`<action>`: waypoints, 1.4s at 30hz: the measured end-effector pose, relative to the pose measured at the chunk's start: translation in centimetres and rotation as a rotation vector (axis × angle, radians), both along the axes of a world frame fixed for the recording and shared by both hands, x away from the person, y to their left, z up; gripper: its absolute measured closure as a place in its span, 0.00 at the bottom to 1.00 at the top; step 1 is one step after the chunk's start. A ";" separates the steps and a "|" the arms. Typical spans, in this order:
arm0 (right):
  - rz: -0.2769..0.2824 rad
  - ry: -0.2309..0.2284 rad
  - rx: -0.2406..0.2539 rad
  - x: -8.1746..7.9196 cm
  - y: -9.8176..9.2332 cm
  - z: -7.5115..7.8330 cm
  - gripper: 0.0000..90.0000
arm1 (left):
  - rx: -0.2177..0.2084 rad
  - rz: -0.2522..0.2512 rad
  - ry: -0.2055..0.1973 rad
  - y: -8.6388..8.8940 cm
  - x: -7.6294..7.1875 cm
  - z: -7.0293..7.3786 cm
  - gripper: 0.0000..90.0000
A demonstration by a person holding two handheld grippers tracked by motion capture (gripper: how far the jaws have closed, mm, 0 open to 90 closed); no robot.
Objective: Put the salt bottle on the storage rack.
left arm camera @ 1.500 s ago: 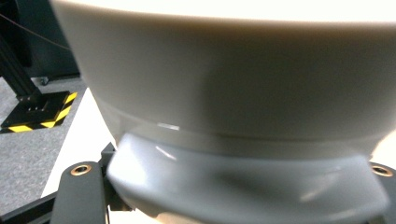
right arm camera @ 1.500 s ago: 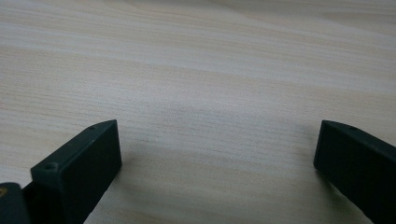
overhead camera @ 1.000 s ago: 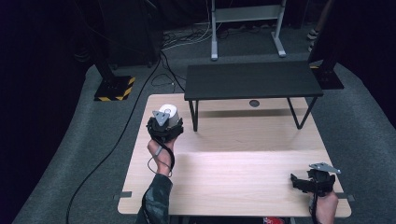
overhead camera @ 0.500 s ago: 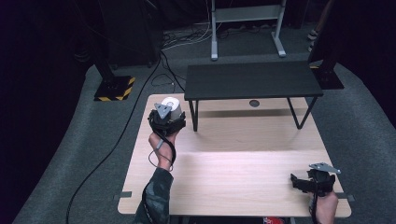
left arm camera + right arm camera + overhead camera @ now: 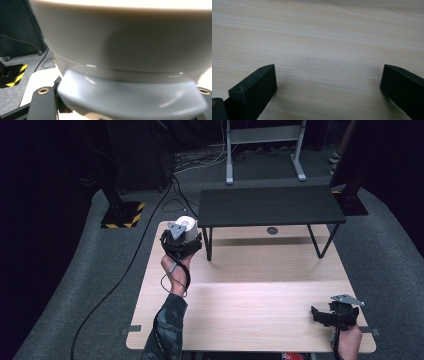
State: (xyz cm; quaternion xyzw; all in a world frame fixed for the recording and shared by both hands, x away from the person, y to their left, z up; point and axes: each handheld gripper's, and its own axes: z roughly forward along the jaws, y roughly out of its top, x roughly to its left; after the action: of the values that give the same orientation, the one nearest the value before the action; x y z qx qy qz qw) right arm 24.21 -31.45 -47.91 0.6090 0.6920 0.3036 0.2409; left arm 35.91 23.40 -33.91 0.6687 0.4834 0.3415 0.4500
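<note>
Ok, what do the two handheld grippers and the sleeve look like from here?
Both grippers are black: the left gripper and right gripper each carry a grey three-cornered plate on top. A thin black cable loops down from the left one. The right gripper's jaws are blocky, with small holes. The left sleeve is dark and patterned.

**Pale wood, black metal, one white cup**

The table (image 5: 260, 315) is light wood with fine straight grain. On its far half stands a small shelf (image 5: 270, 205) that is matt black all over, legs too. The left gripper (image 5: 181, 242) is black with a grey three-cornered plate and clasps a glossy white cup (image 5: 187, 226). The right gripper (image 5: 334, 316), near right, is black with a like grey plate. The floor (image 5: 390, 270) is dark grey carpet. Far left, a stand base (image 5: 121, 215) bears yellow and black stripes. The sleeve (image 5: 165, 330) is dark and mottled.
</note>
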 end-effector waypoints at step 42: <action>0.002 0.000 0.004 0.0 -0.1 0.0 0.00 | 0.001 -0.073 -0.028 -3.8 3.2 4.2 0.32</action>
State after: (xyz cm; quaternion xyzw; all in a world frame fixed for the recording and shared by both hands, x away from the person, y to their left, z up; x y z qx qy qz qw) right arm 24.20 -31.54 -47.92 0.6090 0.6918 0.3054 0.2394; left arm 39.07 19.56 -29.69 0.6813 0.4523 0.3347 0.4683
